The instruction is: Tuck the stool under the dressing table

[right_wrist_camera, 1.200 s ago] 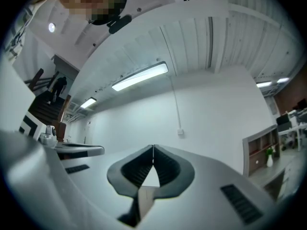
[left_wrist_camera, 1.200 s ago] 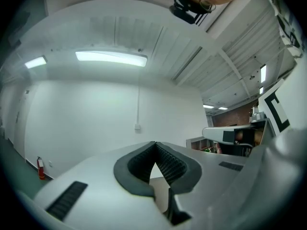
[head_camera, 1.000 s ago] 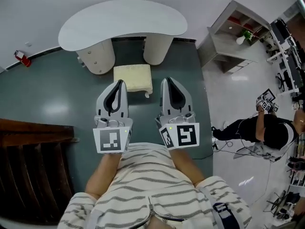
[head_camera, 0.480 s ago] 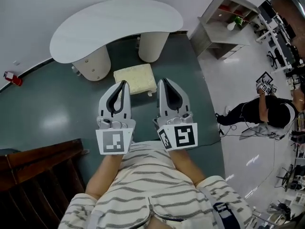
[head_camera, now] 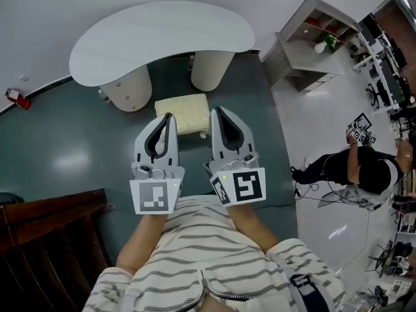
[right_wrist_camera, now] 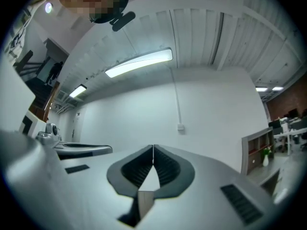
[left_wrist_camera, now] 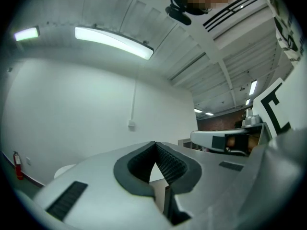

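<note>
Cream stool (head_camera: 182, 111) — near the dressing table (head_camera: 162, 38)

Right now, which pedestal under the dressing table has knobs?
The wider pedestal at the head view's left, with small knobs on its side; the narrower pedestal shows none.

Fuzzy cloth stool (head_camera: 184, 110), smooth matt dressing table (head_camera: 162, 34), glossy floor (head_camera: 62, 164).

dark green floor (head_camera: 58, 161) | white wall (head_camera: 39, 25) | grey shelf unit (head_camera: 296, 60) (upper right) | ceiling tube light (left_wrist_camera: 112, 42) lit
</note>
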`<act>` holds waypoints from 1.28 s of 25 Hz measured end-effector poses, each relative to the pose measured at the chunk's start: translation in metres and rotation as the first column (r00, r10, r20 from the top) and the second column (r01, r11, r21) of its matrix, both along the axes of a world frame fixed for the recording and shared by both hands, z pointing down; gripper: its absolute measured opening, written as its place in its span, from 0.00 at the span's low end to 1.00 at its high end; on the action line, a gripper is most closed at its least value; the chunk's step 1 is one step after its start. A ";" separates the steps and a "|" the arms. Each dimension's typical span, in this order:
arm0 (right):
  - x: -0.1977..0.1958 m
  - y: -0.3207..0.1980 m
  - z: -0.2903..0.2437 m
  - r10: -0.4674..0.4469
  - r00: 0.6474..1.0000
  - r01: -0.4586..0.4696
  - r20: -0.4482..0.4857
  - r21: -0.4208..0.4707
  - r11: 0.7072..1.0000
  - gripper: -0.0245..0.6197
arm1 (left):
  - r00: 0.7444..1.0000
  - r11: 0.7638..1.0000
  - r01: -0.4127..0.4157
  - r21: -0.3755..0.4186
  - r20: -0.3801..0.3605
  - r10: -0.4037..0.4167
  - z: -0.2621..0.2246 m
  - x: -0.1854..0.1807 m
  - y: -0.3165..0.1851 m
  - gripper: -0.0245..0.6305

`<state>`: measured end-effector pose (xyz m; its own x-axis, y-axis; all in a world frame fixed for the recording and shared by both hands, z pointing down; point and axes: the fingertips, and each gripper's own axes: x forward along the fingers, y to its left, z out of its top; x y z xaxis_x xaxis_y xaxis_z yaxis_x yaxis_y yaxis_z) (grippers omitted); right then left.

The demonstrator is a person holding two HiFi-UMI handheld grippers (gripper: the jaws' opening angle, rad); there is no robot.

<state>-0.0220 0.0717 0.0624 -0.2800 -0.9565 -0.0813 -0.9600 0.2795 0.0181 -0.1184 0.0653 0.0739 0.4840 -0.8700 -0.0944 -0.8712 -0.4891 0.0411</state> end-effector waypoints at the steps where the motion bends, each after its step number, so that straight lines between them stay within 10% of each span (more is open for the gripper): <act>1: 0.003 -0.004 0.001 -0.010 1.000 0.010 0.000 -0.004 1.000 0.06 | 1.000 1.000 0.011 -0.010 0.004 -0.011 0.002 0.002 -0.003 0.05; 22: 0.084 -0.069 0.057 -0.154 0.986 0.164 0.066 -0.179 0.970 0.06 | 0.985 0.977 0.167 -0.132 0.073 -0.159 0.047 0.076 -0.066 0.05; 32: 0.068 -0.092 0.092 -0.030 0.995 0.051 0.097 -0.217 0.975 0.06 | 0.993 0.977 0.090 -0.194 0.098 -0.072 0.082 0.047 -0.086 0.05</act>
